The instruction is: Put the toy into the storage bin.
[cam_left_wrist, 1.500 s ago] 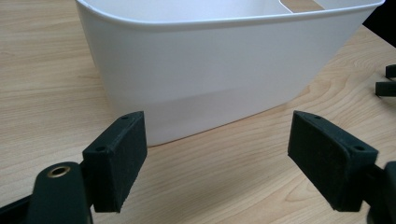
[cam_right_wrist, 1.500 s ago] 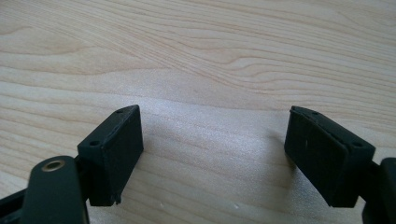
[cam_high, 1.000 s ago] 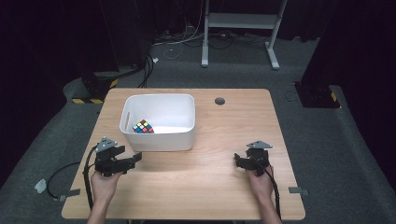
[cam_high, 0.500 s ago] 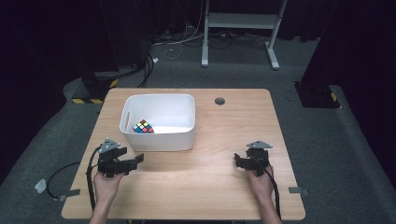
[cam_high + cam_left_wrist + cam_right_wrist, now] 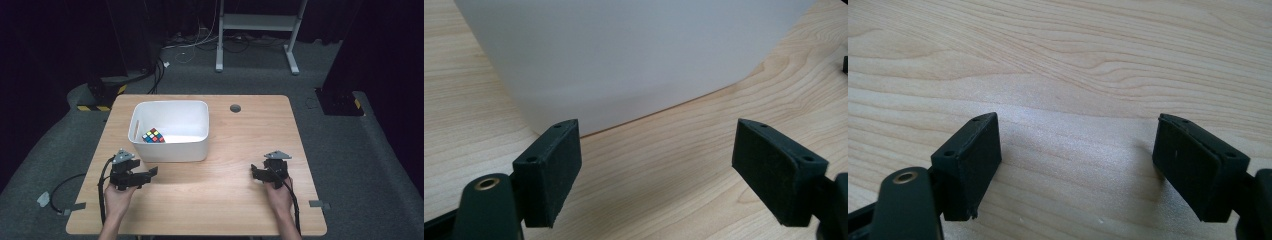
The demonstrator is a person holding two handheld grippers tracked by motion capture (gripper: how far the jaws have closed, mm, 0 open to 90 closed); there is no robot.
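Note:
A white plastic bin (image 5: 172,147) stands on the left half of the wooden table (image 5: 225,150). A multicoloured puzzle cube (image 5: 153,136) lies inside it near the front left. My left gripper (image 5: 151,173) rests on the table just in front of the bin's front left corner. In the left gripper view, the left gripper (image 5: 654,150) stands open with nothing between its jaws, and the bin's wall (image 5: 624,55) is close ahead. My right gripper (image 5: 255,175) sits on the table's right side. The right gripper (image 5: 1075,145) is open over bare wood (image 5: 1073,60).
A round cable hole (image 5: 235,108) is in the table's far edge. Cables (image 5: 60,187) trail off the table's left side onto grey carpet. A metal stand (image 5: 260,30) and dark equipment are on the floor beyond the table.
My left gripper has drifted slightly to the right along the bin's front. The right gripper has stayed where it was.

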